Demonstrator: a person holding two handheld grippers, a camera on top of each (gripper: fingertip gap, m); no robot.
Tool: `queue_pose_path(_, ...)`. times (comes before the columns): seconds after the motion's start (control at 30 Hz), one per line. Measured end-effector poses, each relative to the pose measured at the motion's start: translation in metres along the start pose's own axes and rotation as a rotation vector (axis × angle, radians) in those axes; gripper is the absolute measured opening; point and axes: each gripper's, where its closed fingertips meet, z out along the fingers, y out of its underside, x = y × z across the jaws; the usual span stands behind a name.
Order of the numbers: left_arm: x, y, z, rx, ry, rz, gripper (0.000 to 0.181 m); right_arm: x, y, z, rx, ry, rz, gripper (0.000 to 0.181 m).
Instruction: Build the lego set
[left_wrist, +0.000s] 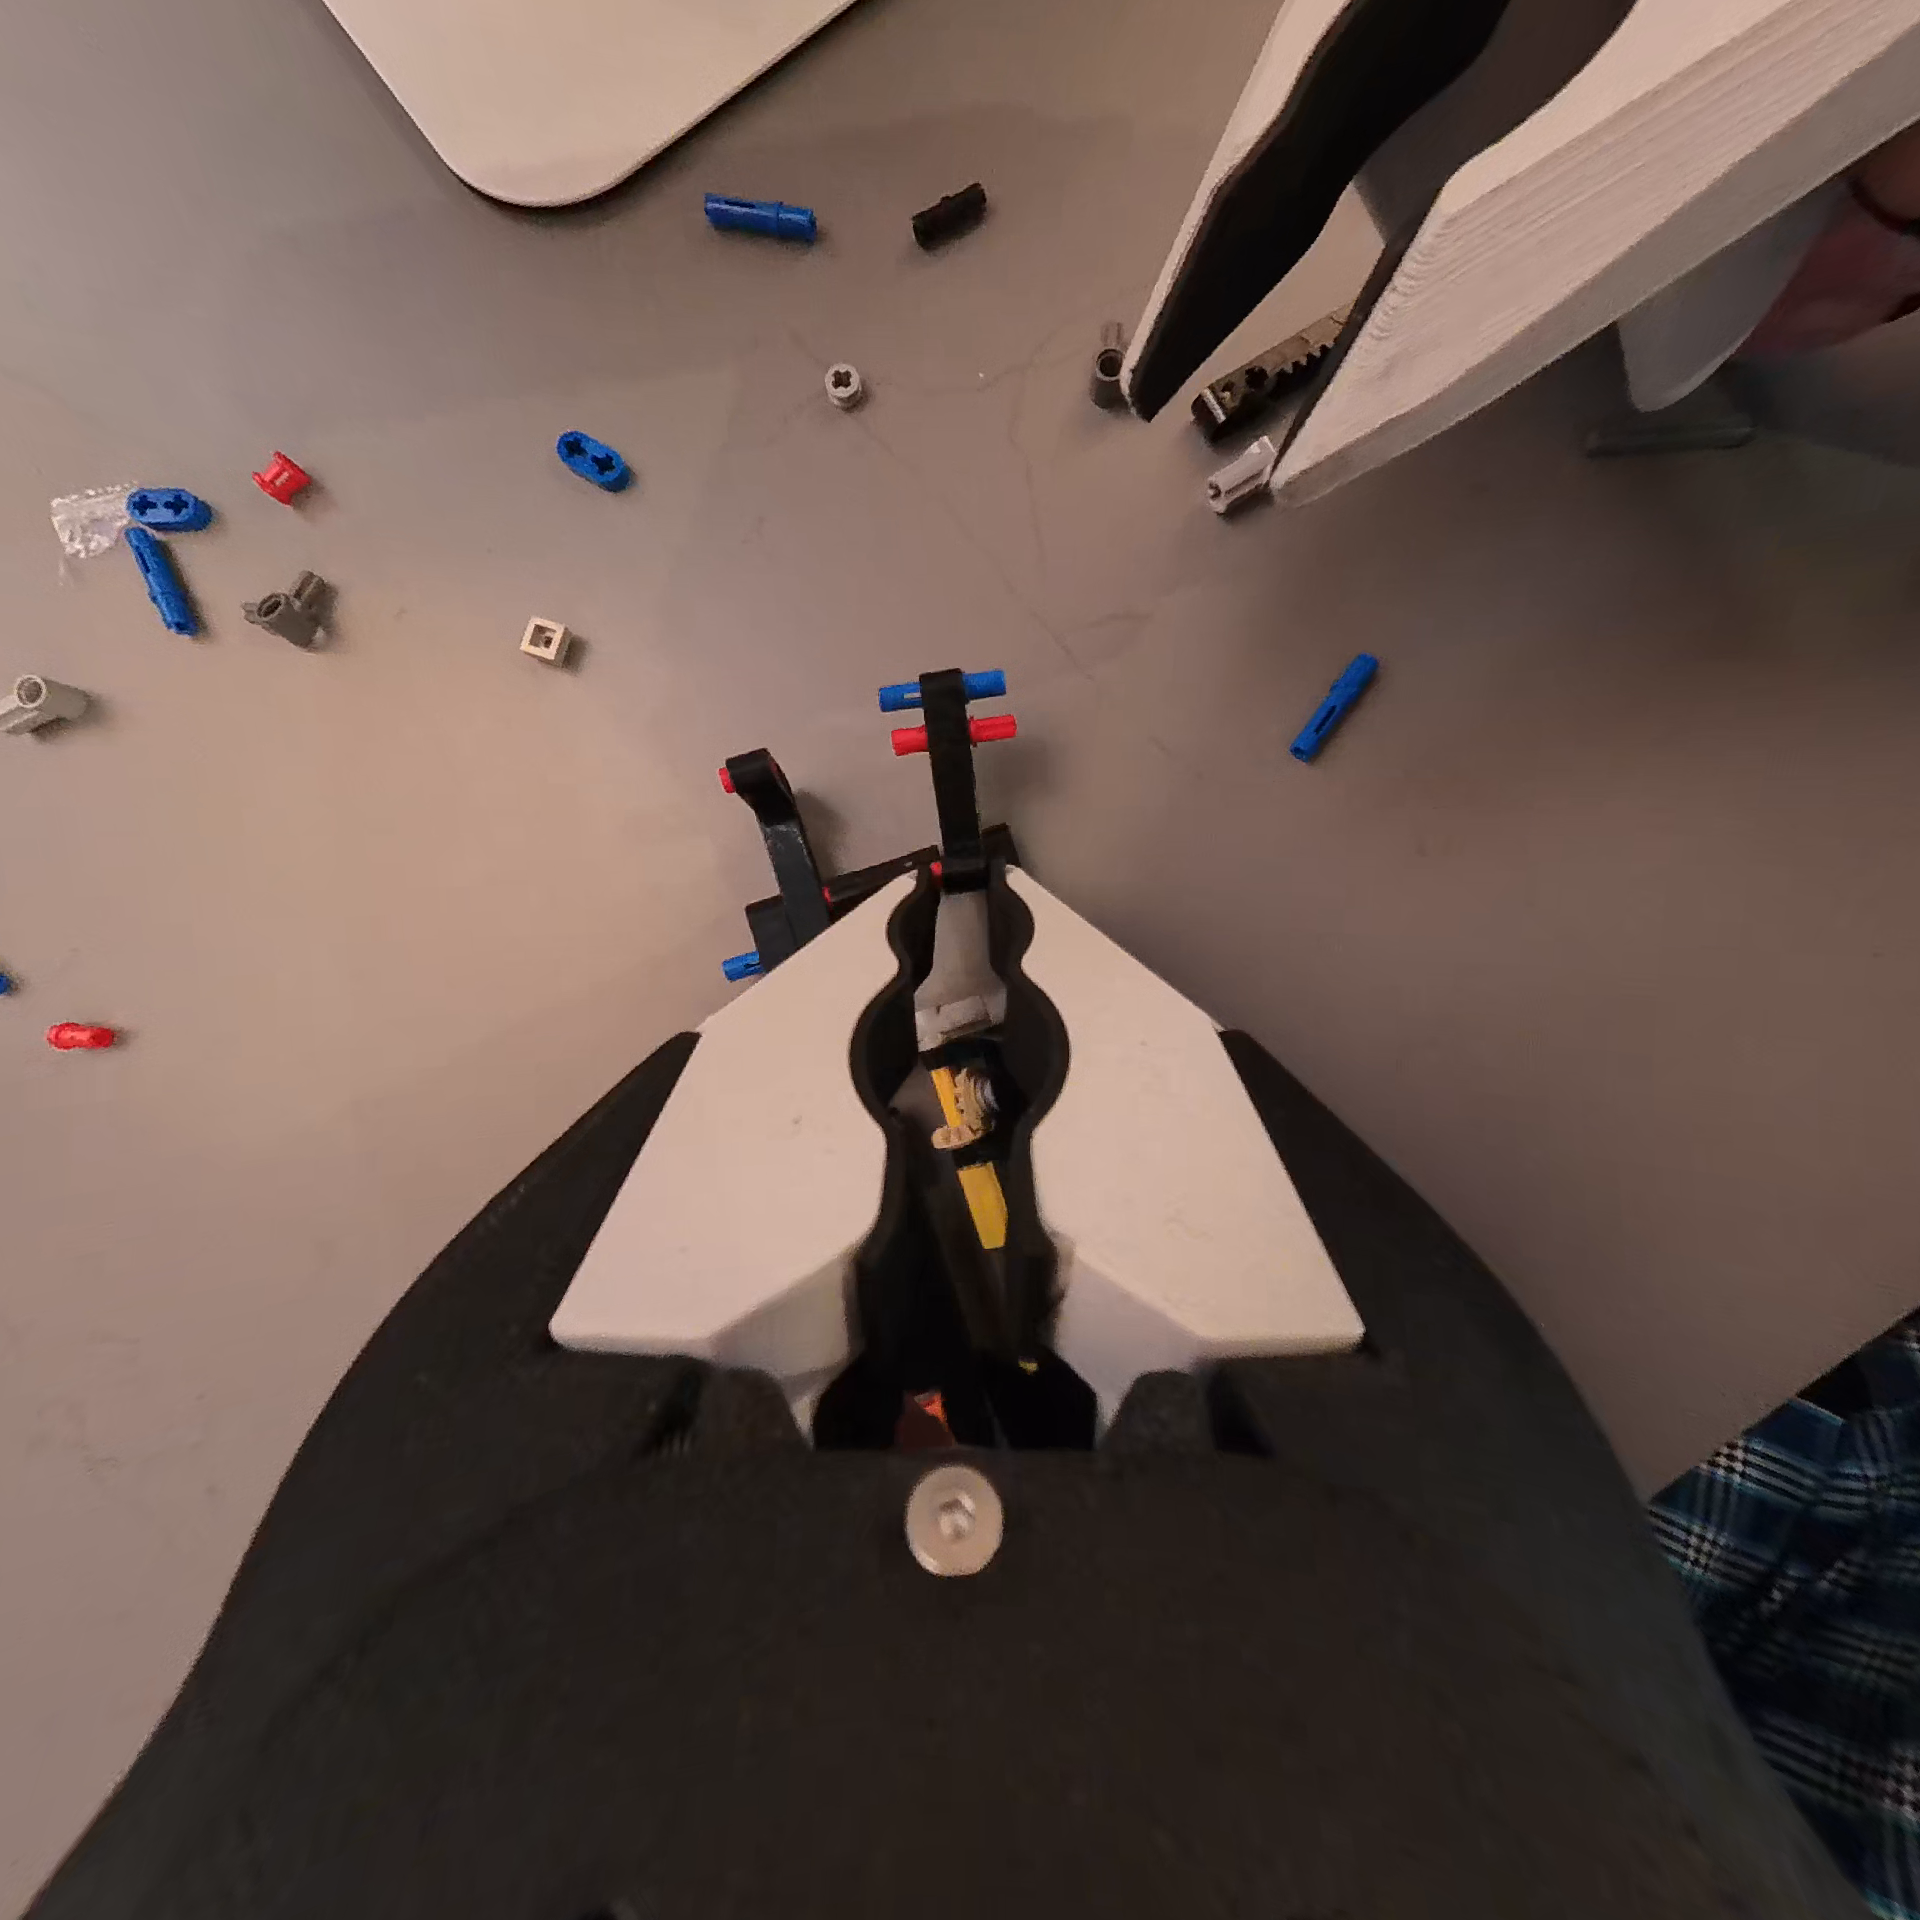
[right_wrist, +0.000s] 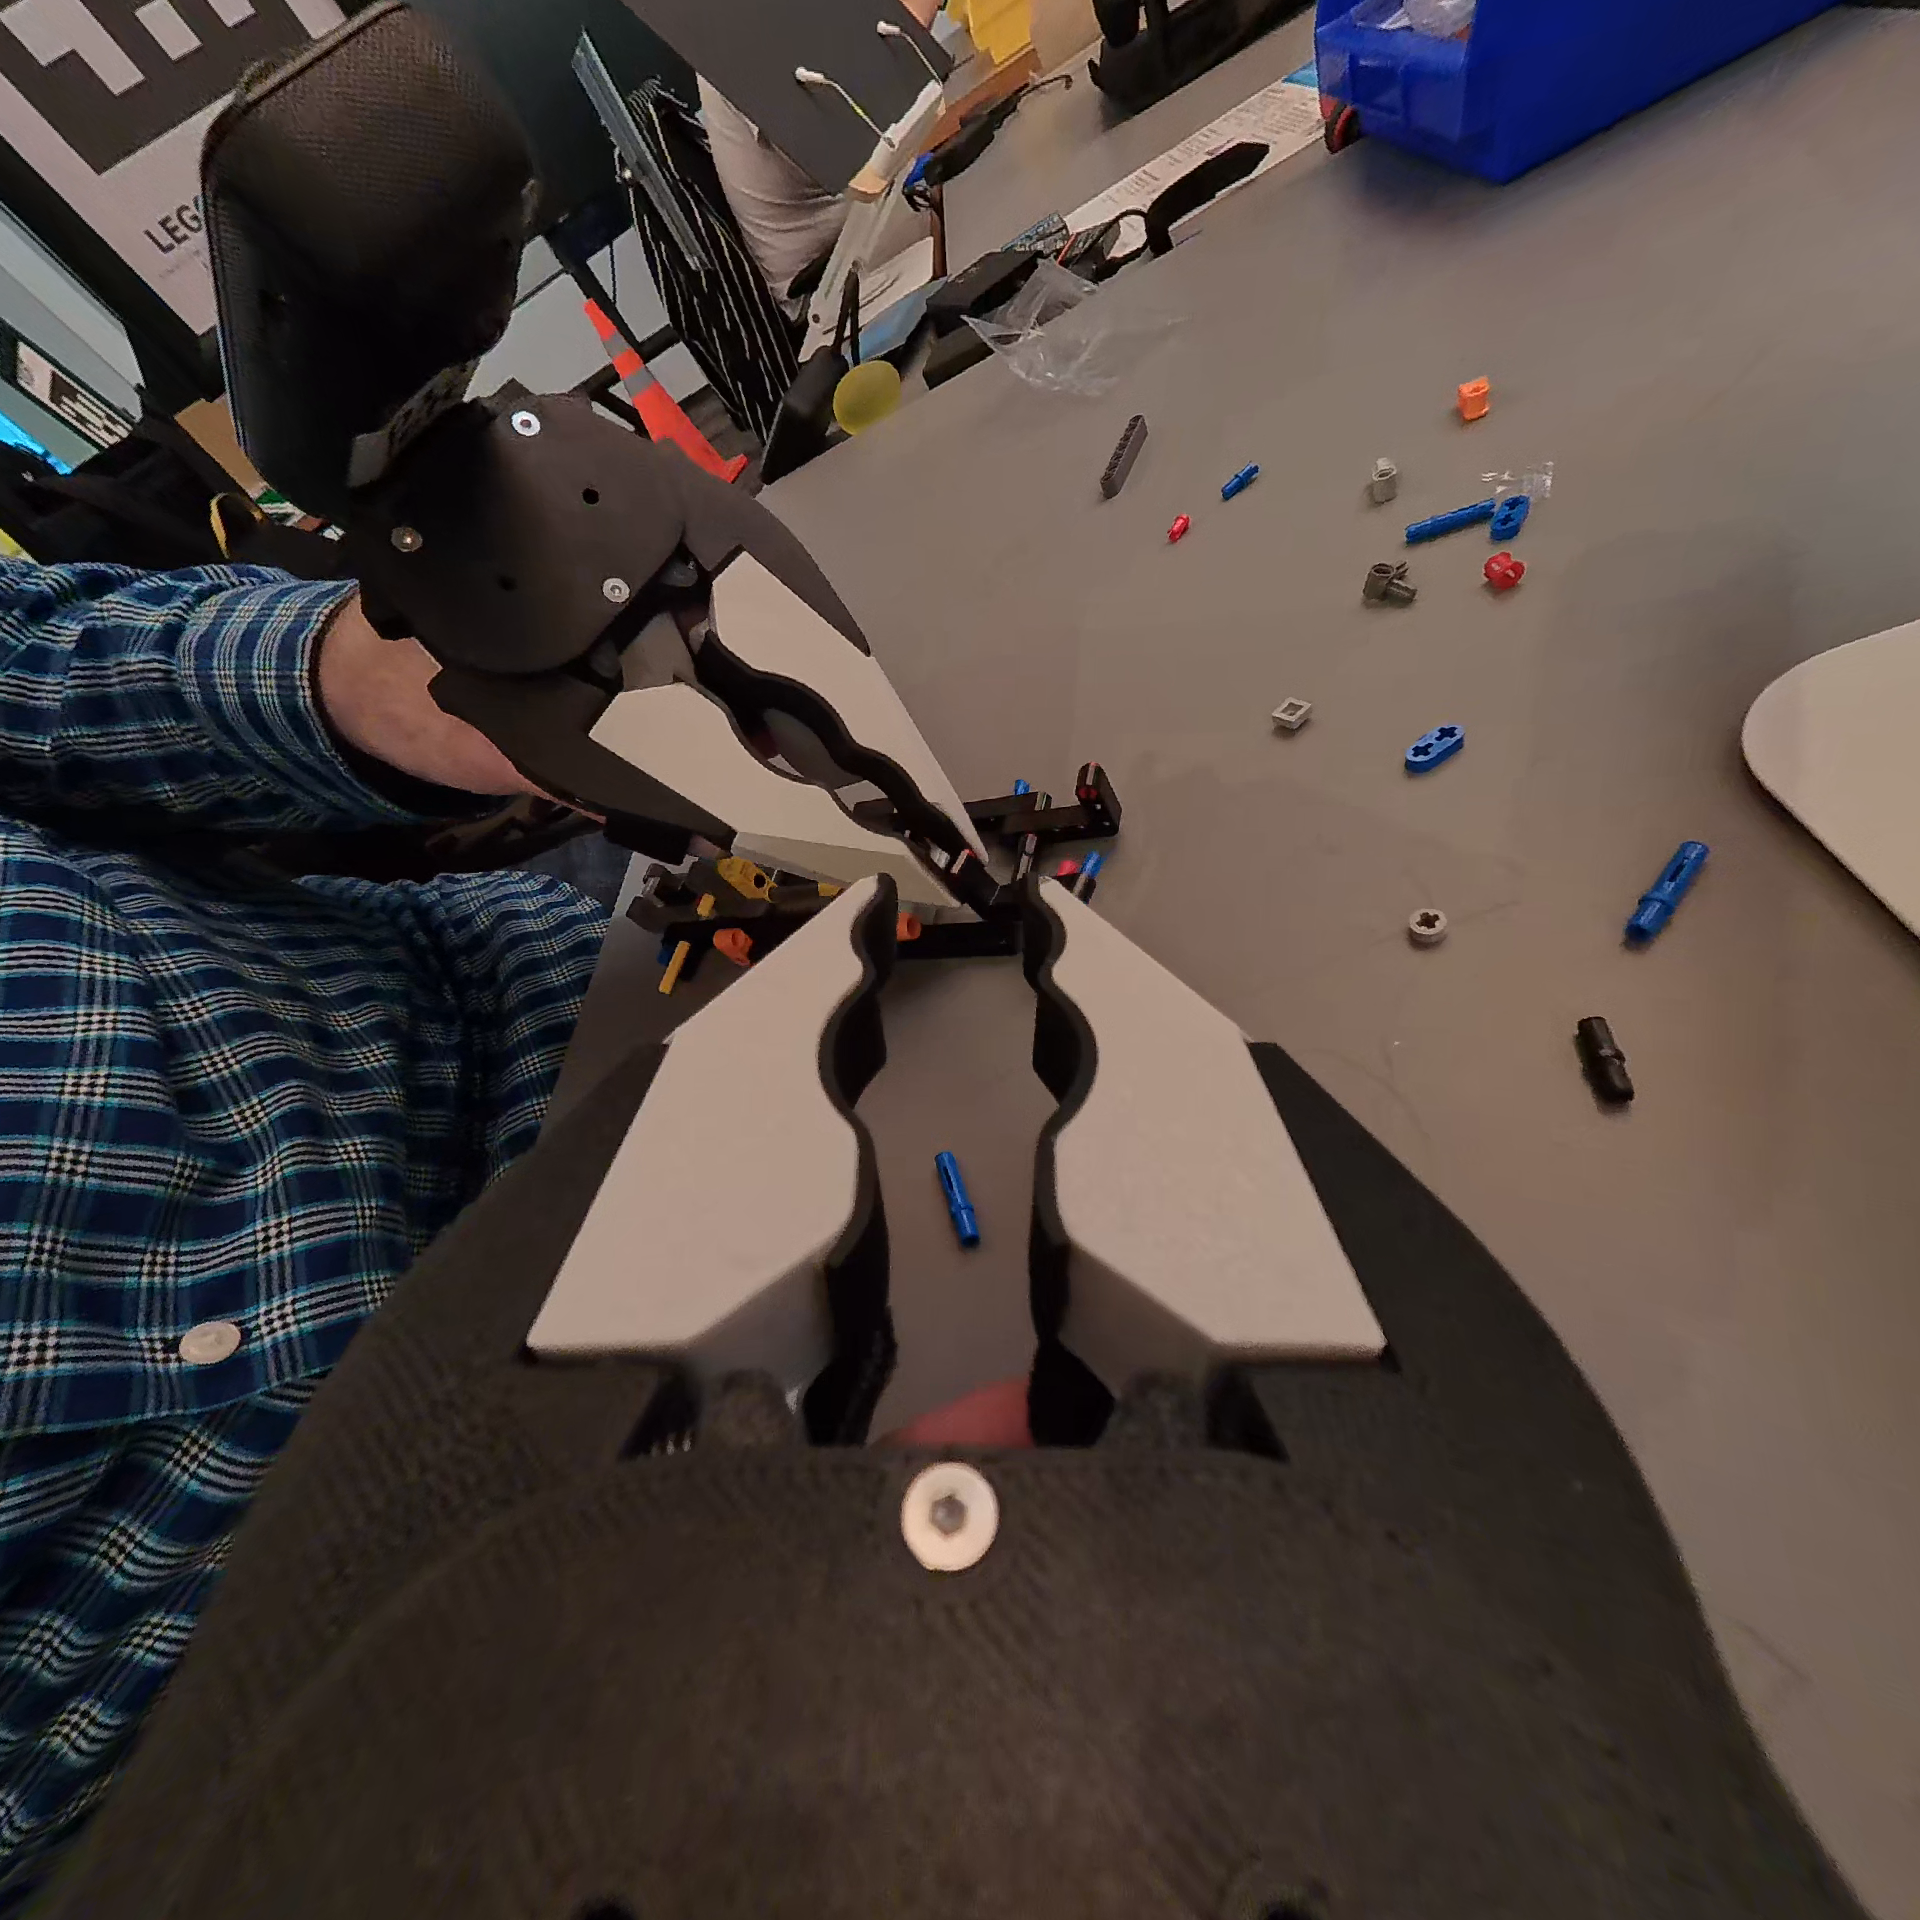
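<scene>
Blue bin (right_wrist: 1538, 83) at desk (right_wrist: 1558, 270) far edge; orange cone (right_wrist: 665, 400), yellow ball (right_wrist: 865, 396) beyond; black mesh chair (right_wrist: 353, 208) upper left.

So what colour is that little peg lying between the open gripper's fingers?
Blue peg, clearest in the right wrist view.

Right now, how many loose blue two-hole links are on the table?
2. One blue two-hole link lies alone beyond the small white square piece; the second link lies far left beside the clear plastic scrap. Others may hide under the fingers.
</scene>
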Motion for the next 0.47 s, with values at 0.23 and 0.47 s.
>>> queue_pose_path(0.23,-0.0023,-0.0026,-0.0011,0.016,-0.009,-0.005,0.008,0.0008,-0.0003,-0.0007,-0.001,0.008,-0.005,0.022)
queue_pose_path(0.47,-0.0022,-0.0067,-0.0029,0.041,-0.015,-0.002,0.008,0.0011,-0.0029,-0.0026,0.009,0.016,-0.008,0.023)
